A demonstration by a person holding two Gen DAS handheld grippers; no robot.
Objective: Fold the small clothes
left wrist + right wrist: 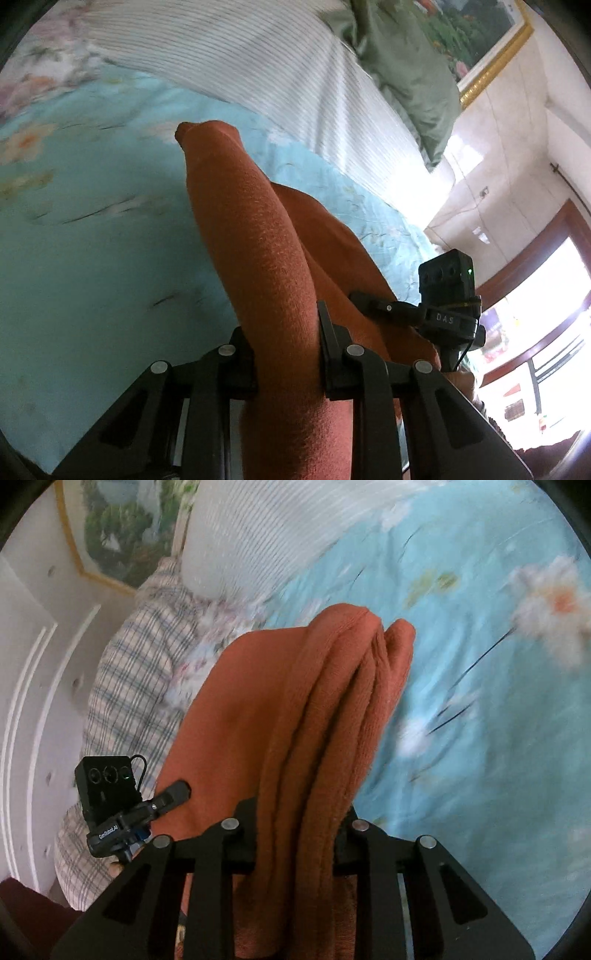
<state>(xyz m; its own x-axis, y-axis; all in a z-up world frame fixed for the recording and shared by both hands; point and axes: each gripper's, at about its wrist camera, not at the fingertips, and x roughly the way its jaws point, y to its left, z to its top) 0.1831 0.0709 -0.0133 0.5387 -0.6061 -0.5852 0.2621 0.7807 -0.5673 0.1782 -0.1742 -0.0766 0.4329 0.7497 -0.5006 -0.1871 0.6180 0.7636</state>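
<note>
Window (546, 302) glare; motion blur; fisheye-warped edges.

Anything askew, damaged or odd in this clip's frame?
Nothing stands out. The left gripper and right gripper each clamp a bunched edge of the orange garment above the floral bedsheet. Only motion blur.

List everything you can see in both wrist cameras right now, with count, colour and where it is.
Garment: one, rust orange, held up between both claws above the bed.
Bedsheet: one, light blue floral, under the garment.
Striped cover: one, white, far end of bed.
Green cloth: one, beside the striped cover.
Plaid cloth: one, white and blue, bed edge near wall.
Framed picture: one, gold frame, on wall.
Left claw: black, shut on the garment.
Right claw: black, shut on the garment.
</note>
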